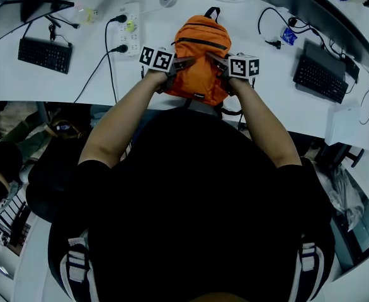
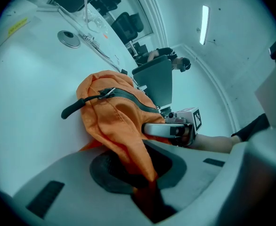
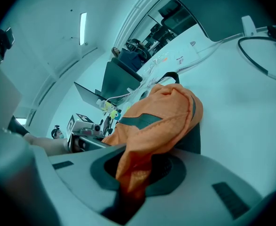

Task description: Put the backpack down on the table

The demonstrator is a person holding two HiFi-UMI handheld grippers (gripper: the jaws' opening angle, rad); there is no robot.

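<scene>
Looks all but done, with the backpack (image 1: pixel 200 49) seemingly resting on the table (image 1: pixel 58 87) at upper centre of the head view and the left gripper (image 1: pixel 183 63) and right gripper (image 1: pixel 216 60) each clenched on a fold of its orange fabric, leaving only the letting go.

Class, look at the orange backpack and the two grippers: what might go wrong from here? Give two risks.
The left gripper and right gripper each pinch only a fabric fold of the backpack; withdrawing before the jaws release could drag or topple it.
The soft backpack might slump sideways onto the power strip.
</scene>
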